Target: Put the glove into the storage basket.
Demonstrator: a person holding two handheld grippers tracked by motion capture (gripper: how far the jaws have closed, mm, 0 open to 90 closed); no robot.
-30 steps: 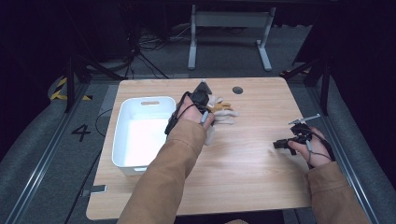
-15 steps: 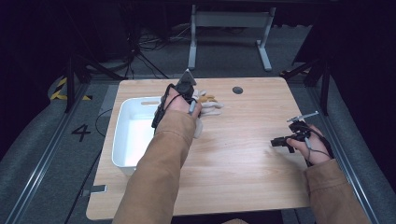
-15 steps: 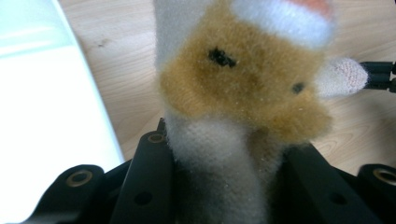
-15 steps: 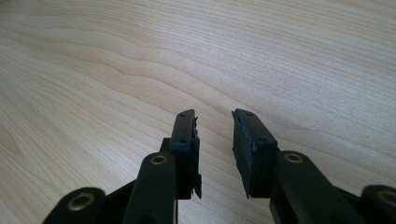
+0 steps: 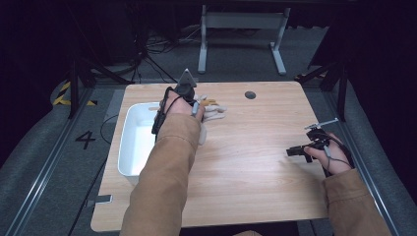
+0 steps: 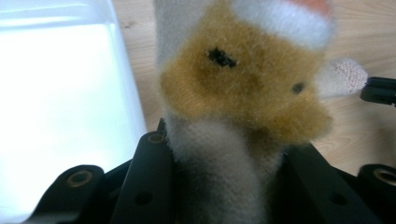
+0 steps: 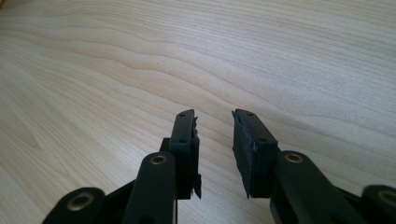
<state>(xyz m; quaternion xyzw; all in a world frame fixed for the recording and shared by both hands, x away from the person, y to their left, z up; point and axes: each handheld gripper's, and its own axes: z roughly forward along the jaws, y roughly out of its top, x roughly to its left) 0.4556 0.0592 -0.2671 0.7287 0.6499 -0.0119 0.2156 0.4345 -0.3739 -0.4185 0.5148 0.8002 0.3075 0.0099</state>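
Observation:
A tan and white plush toy hangs between the jaws of my left gripper, which is shut on its pale lower part. In the high view the left gripper is raised over the table beside the right rim of a white bin, and the plush toy sticks out to its right. The bin lies just left of the toy in the left gripper view. My right gripper rests low at the table's right side; the right gripper is open, with bare wood between its pads.
The wooden table has a small dark round hole near its far edge. The white bin looks empty inside. A metal stand is on the floor beyond the table. Dark floor rails run along both sides.
My left gripper has carried the plush toy leftward and a little up, from mid-table to beside the bin's right rim. The right gripper has stayed where it was.

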